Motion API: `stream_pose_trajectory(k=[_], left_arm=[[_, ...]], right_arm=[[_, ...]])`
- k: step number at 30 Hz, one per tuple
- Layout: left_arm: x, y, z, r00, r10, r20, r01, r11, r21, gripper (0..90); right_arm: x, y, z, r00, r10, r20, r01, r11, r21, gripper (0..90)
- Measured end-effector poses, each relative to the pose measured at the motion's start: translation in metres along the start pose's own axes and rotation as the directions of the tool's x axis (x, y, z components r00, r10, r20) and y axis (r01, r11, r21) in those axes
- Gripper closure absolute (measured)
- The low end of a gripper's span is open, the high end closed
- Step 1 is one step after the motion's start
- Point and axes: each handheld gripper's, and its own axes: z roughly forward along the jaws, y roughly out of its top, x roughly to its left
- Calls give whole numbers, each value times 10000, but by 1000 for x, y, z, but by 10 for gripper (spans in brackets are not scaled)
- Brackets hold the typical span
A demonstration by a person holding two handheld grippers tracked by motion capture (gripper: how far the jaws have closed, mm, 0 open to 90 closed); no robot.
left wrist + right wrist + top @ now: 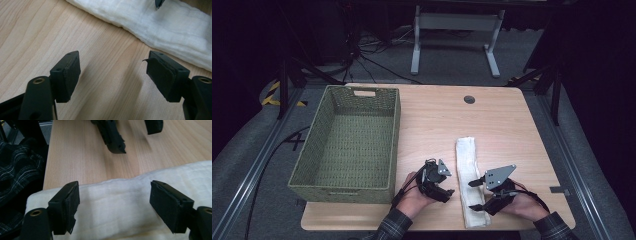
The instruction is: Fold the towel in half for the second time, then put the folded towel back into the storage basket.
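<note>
high view: table evenly lit from above, surroundings dark, image soft and low in detail. gripper views: bright, soft shadows under the pads on the wood; white towel slightly washed out, far edges blurred.

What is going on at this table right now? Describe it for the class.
A person holds a gripper in each hand over a wooden table. A folded white towel lies as a long strip beside an empty woven basket. The right gripper hangs open over the towel's near end, gripping nothing. The left gripper is open too, above bare wood just beside the towel.
</note>
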Motion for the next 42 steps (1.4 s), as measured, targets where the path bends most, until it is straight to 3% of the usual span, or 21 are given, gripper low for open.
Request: stream_pose_trajectory(k=[6,14,17,25,30,36,39,42], left_arm=[[0,-1,2,10000,2,51,-3,9999,144,262],[0,-1,6,9998,97,160,-102,9995,291,263],[1,-1,5,9997,151,172,-157,9993,342,264],[1,-1,5,9998,117,159,-123,9993,350,268],[3,1,5,9997,141,183,-146,9995,295,273],[5,8,5,9997,226,98,-227,9996,171,277],[7,14,4,9999,83,107,-84,9999,96,277],[10,24,5,9995,291,108,-291,9995,-84,271]], right_arm=[[0,-4,11,9997,-152,-165,156,9996,231,194],[3,-6,14,9990,-435,78,432,9984,355,207],[5,-6,13,9993,-372,46,370,9987,344,282],[10,-6,9,9971,-495,-586,507,9985,190,744],[7,-7,9,9962,-140,-859,150,9998,118,782],[6,-6,7,9953,-308,-923,330,9992,225,793],[5,-6,4,9936,-133,-1122,152,9998,162,797],[6,-5,2,9918,-192,-1260,209,9997,123,797]])
